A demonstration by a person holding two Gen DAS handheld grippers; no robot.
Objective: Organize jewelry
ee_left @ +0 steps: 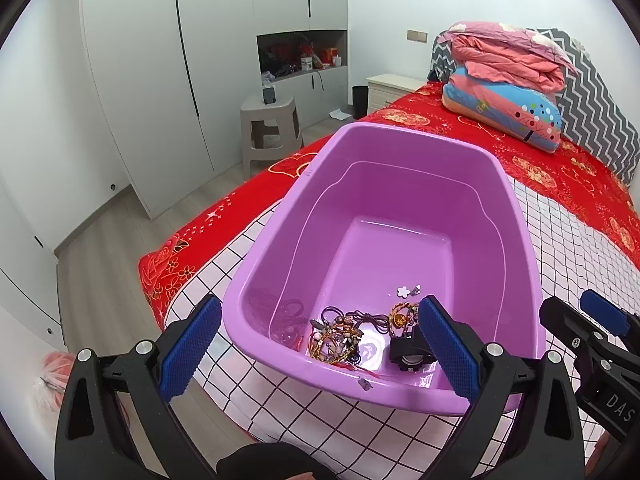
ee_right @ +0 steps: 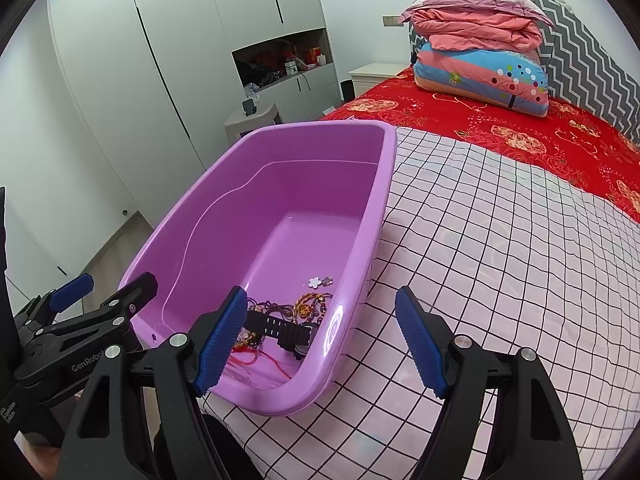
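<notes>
Two blue-padded fingers of the left gripper [ee_left: 320, 354] stand spread wide in the left wrist view, holding nothing; the near end of a purple plastic tub [ee_left: 384, 388] sits between them. The tub rests on a white cloth with a black grid [ee_left: 320, 420] laid over a red patterned bedspread [ee_left: 532, 160]. At the near end of its floor lies a heap of jewelry [ee_left: 340, 338]: beaded bracelets, dark cords and a gold-coloured pendant [ee_left: 399, 318], with a black watch [ee_left: 408, 354] beside them. A small white flower charm [ee_left: 403, 291] lies a little farther in, apart from the heap. At the right edge the right gripper [ee_left: 576, 320] shows in part, near the tub's right rim.

From the right wrist view, the right gripper [ee_right: 320, 344] is also wide open and empty. Its left finger [ee_right: 220, 344] hangs over the tub's [ee_right: 360, 216] near corner, while its right finger [ee_right: 420, 344] is above the grid cloth [ee_right: 500, 260] outside the tub. The heap [ee_right: 280, 320] lies in the near end, the black watch [ee_right: 284, 330] stretched across it and the flower charm [ee_right: 315, 281] beyond. The left gripper [ee_right: 104, 296] appears at the left, beside the tub's rim, its jaws apart.
</notes>
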